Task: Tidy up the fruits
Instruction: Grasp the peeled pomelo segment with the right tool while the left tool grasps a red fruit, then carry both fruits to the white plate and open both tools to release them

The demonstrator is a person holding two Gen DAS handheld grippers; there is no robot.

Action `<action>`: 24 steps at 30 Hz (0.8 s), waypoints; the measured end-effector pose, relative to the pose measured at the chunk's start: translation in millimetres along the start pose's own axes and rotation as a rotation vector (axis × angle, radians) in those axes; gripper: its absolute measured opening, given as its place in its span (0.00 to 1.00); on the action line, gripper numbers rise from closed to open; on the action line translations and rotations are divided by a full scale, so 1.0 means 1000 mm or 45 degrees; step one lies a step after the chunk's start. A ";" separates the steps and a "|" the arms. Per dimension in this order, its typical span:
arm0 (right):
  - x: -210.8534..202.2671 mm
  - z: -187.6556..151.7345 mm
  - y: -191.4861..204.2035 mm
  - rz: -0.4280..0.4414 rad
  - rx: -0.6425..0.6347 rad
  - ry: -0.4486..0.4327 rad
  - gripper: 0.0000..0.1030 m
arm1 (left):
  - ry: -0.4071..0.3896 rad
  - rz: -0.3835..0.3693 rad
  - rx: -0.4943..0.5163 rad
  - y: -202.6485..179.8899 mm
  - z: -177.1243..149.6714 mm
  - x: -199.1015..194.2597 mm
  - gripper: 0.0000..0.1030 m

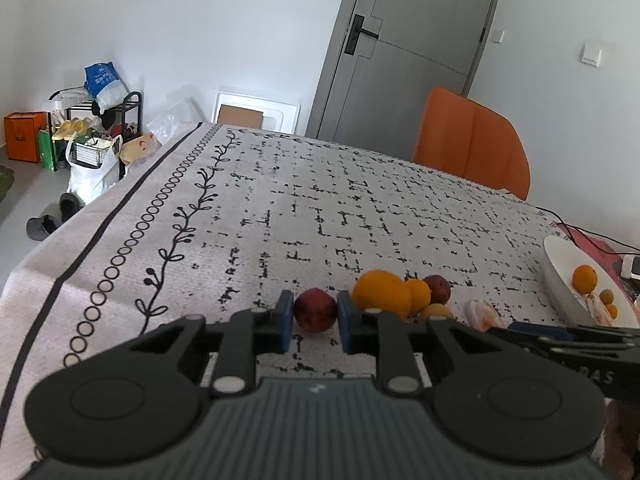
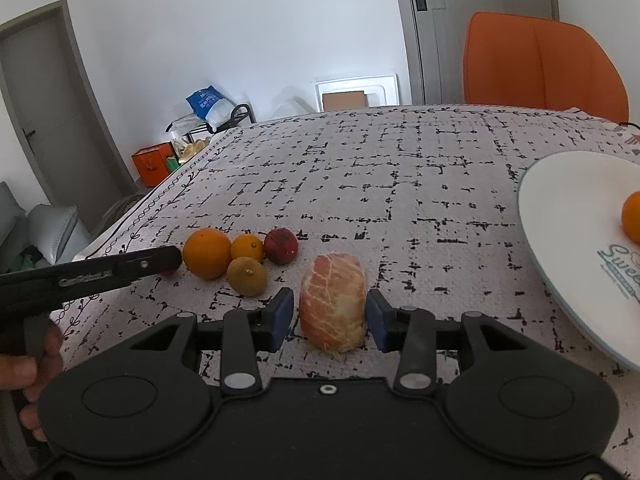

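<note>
My left gripper (image 1: pixel 315 320) is open around a dark red fruit (image 1: pixel 315 309) on the tablecloth, with small gaps at both pads. Beside it lie a large orange (image 1: pixel 380 293), a smaller orange (image 1: pixel 419 294), another dark red fruit (image 1: pixel 437 289) and a yellowish citrus (image 1: pixel 437 311). My right gripper (image 2: pixel 332 316) is open around a peeled pink grapefruit (image 2: pixel 333 306), pads just clear of it. The same fruits show in the right wrist view: large orange (image 2: pixel 207 253), small orange (image 2: pixel 247 247), yellowish citrus (image 2: pixel 247 276), red fruit (image 2: pixel 281 245). A white plate (image 2: pixel 560 216) at the right holds an orange (image 2: pixel 632 216).
An orange chair (image 1: pixel 472 144) stands at the table's far side. The plate (image 1: pixel 560 276) also holds several small fruits (image 1: pixel 606 300) in the left wrist view. Cables and a phone (image 1: pixel 632 266) lie at the far right. The table's left edge drops to a cluttered floor.
</note>
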State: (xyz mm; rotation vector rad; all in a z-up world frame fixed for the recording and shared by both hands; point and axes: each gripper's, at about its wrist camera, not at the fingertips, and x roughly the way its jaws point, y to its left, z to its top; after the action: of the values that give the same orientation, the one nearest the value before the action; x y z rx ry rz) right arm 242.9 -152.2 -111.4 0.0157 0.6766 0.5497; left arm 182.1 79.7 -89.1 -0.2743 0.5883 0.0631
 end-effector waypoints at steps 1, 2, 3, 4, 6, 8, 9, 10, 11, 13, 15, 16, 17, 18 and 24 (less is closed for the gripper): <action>0.001 0.000 0.001 -0.002 -0.002 -0.002 0.41 | -0.004 -0.003 -0.003 0.001 0.000 -0.003 0.21; 0.001 0.000 0.001 -0.007 -0.007 -0.004 0.41 | -0.007 -0.006 -0.007 0.002 0.001 -0.005 0.21; 0.002 0.000 0.002 -0.012 -0.011 -0.008 0.41 | -0.012 -0.009 -0.011 0.003 0.001 -0.007 0.21; 0.003 0.000 0.003 -0.019 -0.016 -0.012 0.41 | -0.017 -0.012 -0.016 0.003 0.001 -0.010 0.21; 0.004 -0.001 0.007 -0.043 -0.052 -0.018 0.41 | -0.029 -0.021 -0.029 0.005 0.001 -0.015 0.21; 0.006 -0.004 0.013 -0.076 -0.110 -0.027 0.39 | -0.034 -0.028 -0.031 0.006 0.001 -0.018 0.21; 0.006 -0.004 0.015 -0.099 -0.123 -0.030 0.33 | -0.035 -0.030 -0.033 0.006 0.000 -0.019 0.21; 0.005 -0.005 0.016 -0.113 -0.133 -0.033 0.32 | -0.037 -0.034 -0.034 0.006 0.000 -0.021 0.21; 0.004 -0.004 0.016 -0.110 -0.130 -0.029 0.32 | -0.040 -0.036 -0.035 0.005 0.000 -0.022 0.21; 0.000 -0.003 0.014 -0.087 -0.112 -0.029 0.31 | -0.042 -0.043 -0.032 0.003 0.001 -0.024 0.21; -0.006 -0.001 0.012 -0.091 -0.111 -0.055 0.31 | -0.043 -0.048 -0.027 0.000 0.001 -0.026 0.21; -0.010 0.000 0.010 -0.092 -0.100 -0.068 0.31 | -0.046 -0.052 -0.024 -0.001 0.001 -0.028 0.21; -0.014 0.002 0.008 -0.087 -0.087 -0.077 0.31 | -0.049 -0.055 -0.020 -0.003 0.001 -0.030 0.21; -0.017 0.003 0.006 -0.083 -0.075 -0.086 0.31 | -0.054 -0.058 -0.016 -0.005 0.002 -0.032 0.21; -0.038 0.009 -0.003 -0.071 -0.047 -0.149 0.31 | -0.082 -0.081 0.007 -0.020 0.006 -0.038 0.21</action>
State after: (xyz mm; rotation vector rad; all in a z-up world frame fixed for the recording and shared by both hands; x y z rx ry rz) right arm 224.8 -171.6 -82.4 -0.0058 0.5508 0.5033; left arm 156.2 62.7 -58.0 -0.2842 0.5151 0.0085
